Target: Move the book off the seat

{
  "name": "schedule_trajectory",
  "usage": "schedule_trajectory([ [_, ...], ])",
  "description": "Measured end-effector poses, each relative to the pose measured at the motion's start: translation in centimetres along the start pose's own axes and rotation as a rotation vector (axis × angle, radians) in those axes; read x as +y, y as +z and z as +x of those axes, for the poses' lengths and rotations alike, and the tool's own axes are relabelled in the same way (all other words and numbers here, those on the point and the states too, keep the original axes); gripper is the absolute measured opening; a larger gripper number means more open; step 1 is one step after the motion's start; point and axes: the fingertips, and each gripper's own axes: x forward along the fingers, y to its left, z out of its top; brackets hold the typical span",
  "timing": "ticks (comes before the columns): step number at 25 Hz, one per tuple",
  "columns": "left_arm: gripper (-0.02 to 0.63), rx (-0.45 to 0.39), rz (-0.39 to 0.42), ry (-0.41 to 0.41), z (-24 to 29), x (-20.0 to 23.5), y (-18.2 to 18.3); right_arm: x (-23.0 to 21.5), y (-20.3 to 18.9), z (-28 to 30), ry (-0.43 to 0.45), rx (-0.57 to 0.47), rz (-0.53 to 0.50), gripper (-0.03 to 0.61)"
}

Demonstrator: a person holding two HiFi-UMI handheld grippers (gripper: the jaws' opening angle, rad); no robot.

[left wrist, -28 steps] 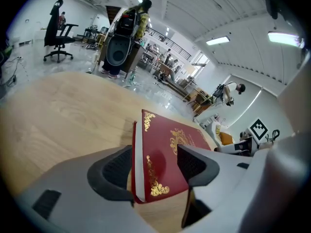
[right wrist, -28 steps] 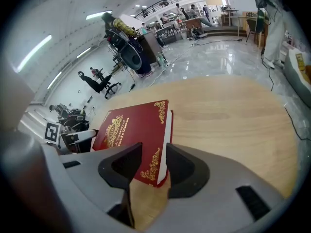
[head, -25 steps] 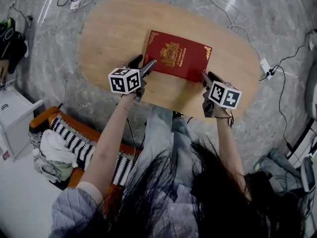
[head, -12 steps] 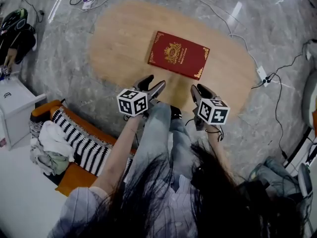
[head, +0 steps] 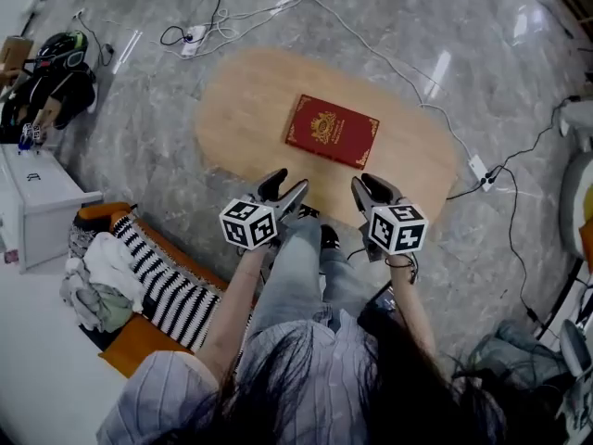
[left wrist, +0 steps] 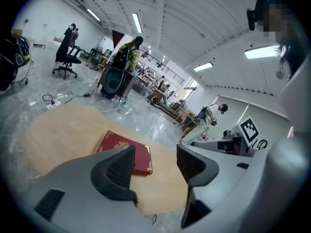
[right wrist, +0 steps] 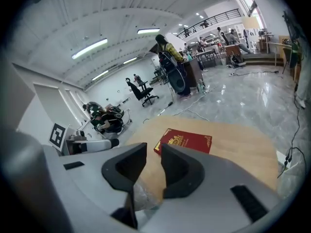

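Observation:
The dark red book (head: 332, 131) with gold print lies flat on the oval wooden table (head: 250, 100), and neither gripper touches it. My left gripper (head: 285, 188) hovers off the table's near edge, above the person's legs, open and empty. My right gripper (head: 371, 188) hangs beside it; its jaws are closing with a narrow gap and nothing between them. The left gripper view has the book (left wrist: 141, 157) beyond the wide jaws of the left gripper (left wrist: 155, 166). In the right gripper view the book (right wrist: 187, 141) lies past the right gripper (right wrist: 153, 166).
An orange seat (head: 157, 281) with a striped cushion and a heap of clothes stands at the lower left, beside a white cabinet (head: 37, 202). Cables (head: 232, 17) and a power strip (head: 479, 170) lie on the marble floor. Bags (head: 56, 72) sit at the far left.
Both grippers have let go of the book's near edge and drawn back off the table towards the person. The book stays on the table. The right jaws have narrowed.

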Motion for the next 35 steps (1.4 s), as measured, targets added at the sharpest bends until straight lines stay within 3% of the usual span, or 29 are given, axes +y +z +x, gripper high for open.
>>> schedule_trajectory([
  [5, 0.275, -0.067, 0.049, -0.017, -2.7, -4.2, 2.5, 2.9, 1.5, -4.0, 0.038, -0.034, -0.087, 0.098],
  [9, 0.264, -0.079, 0.086, -0.036, -4.7, -7.5, 2.1, 5.0, 1.5, -7.0, 0.076, -0.067, -0.110, 0.097],
  [18, 0.221, -0.157, 0.159, 0.016, -10.3, -11.5, 1.5, 8.4, 0.4, -10.4, 0.182, -0.099, -0.138, 0.087],
  [23, 0.160, -0.227, 0.147, 0.065, -13.5, -12.3, 1.4, 11.0, -0.5, -11.5, 0.242, -0.076, -0.192, 0.084],
  [35, 0.125, -0.259, 0.111, 0.189, -20.5, -11.2, -2.1, 17.1, -2.8, -9.2, 0.374, 0.006, -0.249, 0.083],
])
